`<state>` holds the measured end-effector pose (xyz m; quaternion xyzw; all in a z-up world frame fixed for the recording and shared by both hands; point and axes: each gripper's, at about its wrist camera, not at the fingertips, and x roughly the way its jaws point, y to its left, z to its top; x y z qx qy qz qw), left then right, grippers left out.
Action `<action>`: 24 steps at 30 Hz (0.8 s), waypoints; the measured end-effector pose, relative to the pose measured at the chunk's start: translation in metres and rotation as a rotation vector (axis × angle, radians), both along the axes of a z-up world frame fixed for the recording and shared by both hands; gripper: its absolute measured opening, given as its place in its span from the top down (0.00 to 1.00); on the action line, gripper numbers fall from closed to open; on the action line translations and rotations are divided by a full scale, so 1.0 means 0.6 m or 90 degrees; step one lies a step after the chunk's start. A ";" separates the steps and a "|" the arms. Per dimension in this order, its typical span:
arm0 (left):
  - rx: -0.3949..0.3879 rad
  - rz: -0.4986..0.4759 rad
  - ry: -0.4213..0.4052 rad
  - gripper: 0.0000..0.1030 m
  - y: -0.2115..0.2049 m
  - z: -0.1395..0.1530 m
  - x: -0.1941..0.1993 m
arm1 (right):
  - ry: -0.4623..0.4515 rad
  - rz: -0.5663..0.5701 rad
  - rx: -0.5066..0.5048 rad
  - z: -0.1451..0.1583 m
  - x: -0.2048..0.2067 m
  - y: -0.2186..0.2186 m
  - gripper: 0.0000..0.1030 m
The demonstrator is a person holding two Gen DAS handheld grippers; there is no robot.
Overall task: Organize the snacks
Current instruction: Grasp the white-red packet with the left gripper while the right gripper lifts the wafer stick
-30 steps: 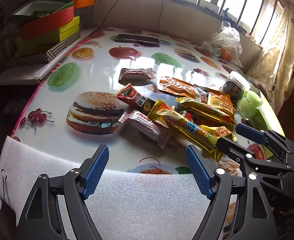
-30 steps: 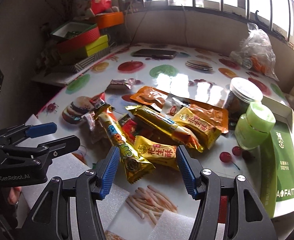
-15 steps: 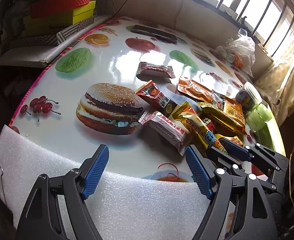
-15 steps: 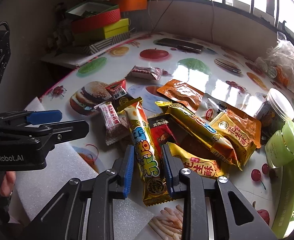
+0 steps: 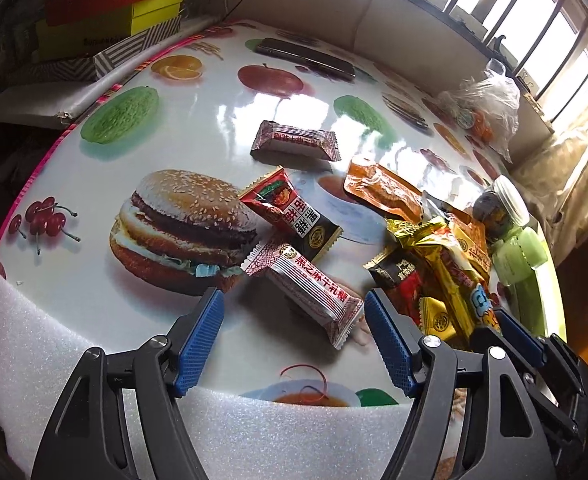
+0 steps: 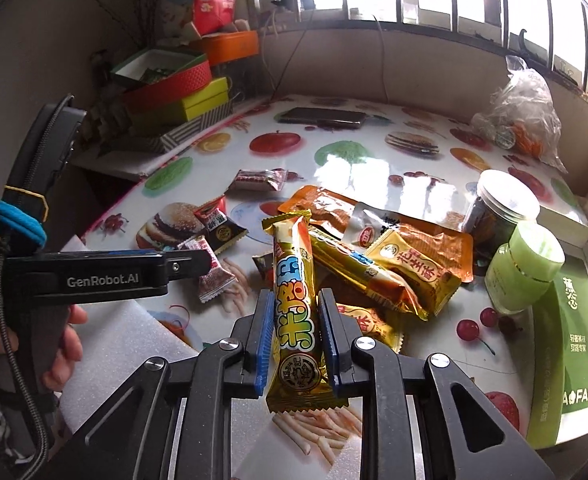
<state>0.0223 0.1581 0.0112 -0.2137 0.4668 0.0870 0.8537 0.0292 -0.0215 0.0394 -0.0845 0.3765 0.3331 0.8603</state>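
A long yellow snack bar (image 6: pixel 290 248) is clamped near its lower end by my right gripper (image 6: pixel 296 304), which is shut on it; the bar's far end is raised over the snack pile. My left gripper (image 5: pixel 292 312) hovers low over the table. Its jaws are closing, and a silver-and-red candy bar (image 5: pixel 314 292) lies between them, untouched by the pads. A red-and-black packet (image 5: pixel 294 216) lies just beyond it, and a dark brown packet (image 5: pixel 294 144) sits farther back. An orange pouch (image 5: pixel 382 192) and gold packets (image 6: pixel 414 268) are heaped to the right.
A white-lidded jar (image 6: pixel 502 204), a green jar (image 6: pixel 526 264) and a green box (image 6: pixel 570 340) stand at the right. A phone (image 6: pixel 322 116) and a plastic bag (image 6: pixel 522 120) lie at the back. Stacked boxes (image 6: pixel 174 92) sit back left. White foam sheet (image 5: pixel 94 360) covers the near edge.
My right gripper closed on the yellow bar and raised it off the pile. My left gripper moved forward and down until the silver-and-red bar lay between its jaws, which narrowed a little.
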 end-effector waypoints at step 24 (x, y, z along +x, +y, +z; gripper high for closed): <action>0.089 0.002 0.020 0.79 -0.024 -0.006 0.020 | 0.010 -0.052 0.042 0.007 0.004 -0.046 0.79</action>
